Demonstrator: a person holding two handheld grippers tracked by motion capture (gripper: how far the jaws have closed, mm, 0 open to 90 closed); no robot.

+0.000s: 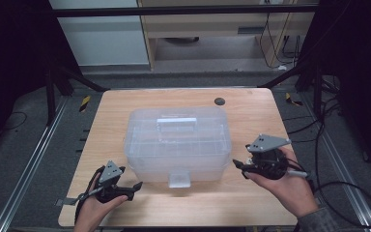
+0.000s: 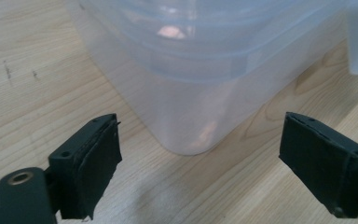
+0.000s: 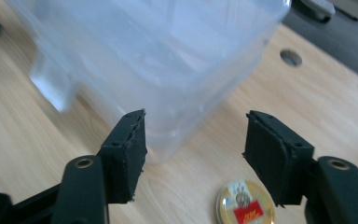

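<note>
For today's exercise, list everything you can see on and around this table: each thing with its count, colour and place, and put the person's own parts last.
Storage box: one, clear plastic with lid, handle and front latch, middle of the table.
Round badge: one, gold with a red patch, on the table by the box's right end, below the right gripper.
Table: one, light wood, with a dark round hole near its far edge.
Left gripper: one, black, jaws open with nothing between them, at the box's front left corner.
Right gripper: one, black, jaws open and holding nothing, at the box's right end.
Hands: two, one holding each gripper, at the near edge.
</note>
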